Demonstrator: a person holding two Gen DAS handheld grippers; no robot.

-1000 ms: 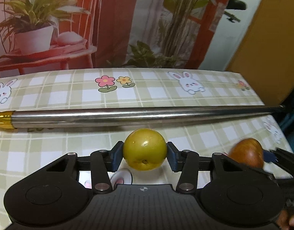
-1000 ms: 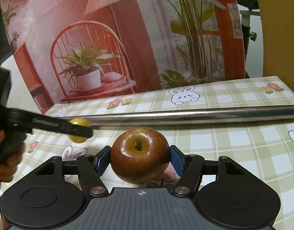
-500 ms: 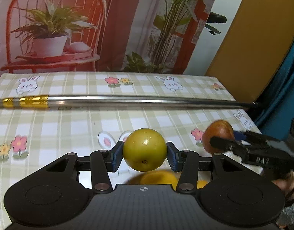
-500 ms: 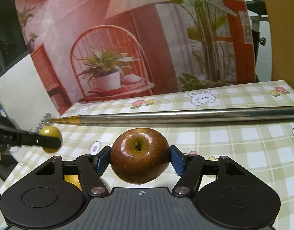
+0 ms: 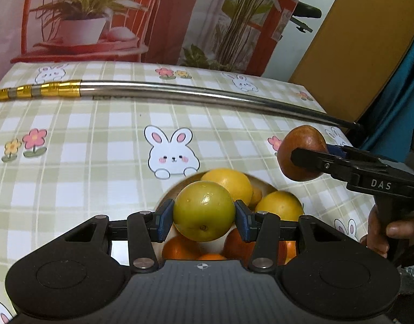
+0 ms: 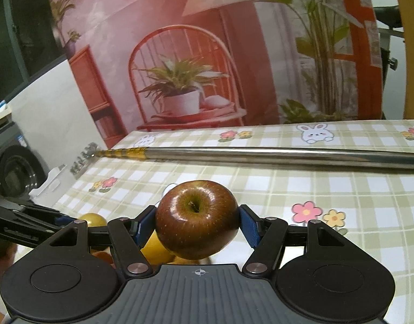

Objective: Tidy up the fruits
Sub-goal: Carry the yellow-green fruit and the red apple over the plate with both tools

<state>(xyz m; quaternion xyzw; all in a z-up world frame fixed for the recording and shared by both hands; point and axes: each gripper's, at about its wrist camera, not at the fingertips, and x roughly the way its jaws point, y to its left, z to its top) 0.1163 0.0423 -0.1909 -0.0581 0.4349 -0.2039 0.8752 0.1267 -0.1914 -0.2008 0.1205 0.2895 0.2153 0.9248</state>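
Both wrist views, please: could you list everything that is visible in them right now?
Green-yellow fruit: one, clamped in the left hand-held gripper, above the bowl.
Red apple: one, dark red, clamped in the right hand-held gripper, stem dimple facing the camera.
Bowl: one, pale, on the table's near side, mostly hidden.
Fruits in bowl: several, yellow and orange; exact count hidden.
Metal pole: one, silver with gold bands, lying across the table.
Tablecloth: one, green check with rabbits and flowers.
Plant backdrop: one, red-pink, behind the table.
Left hand-held gripper: black, blue pads.
Right hand-held gripper: black, blue pads.
Hand: one, on the right handle.
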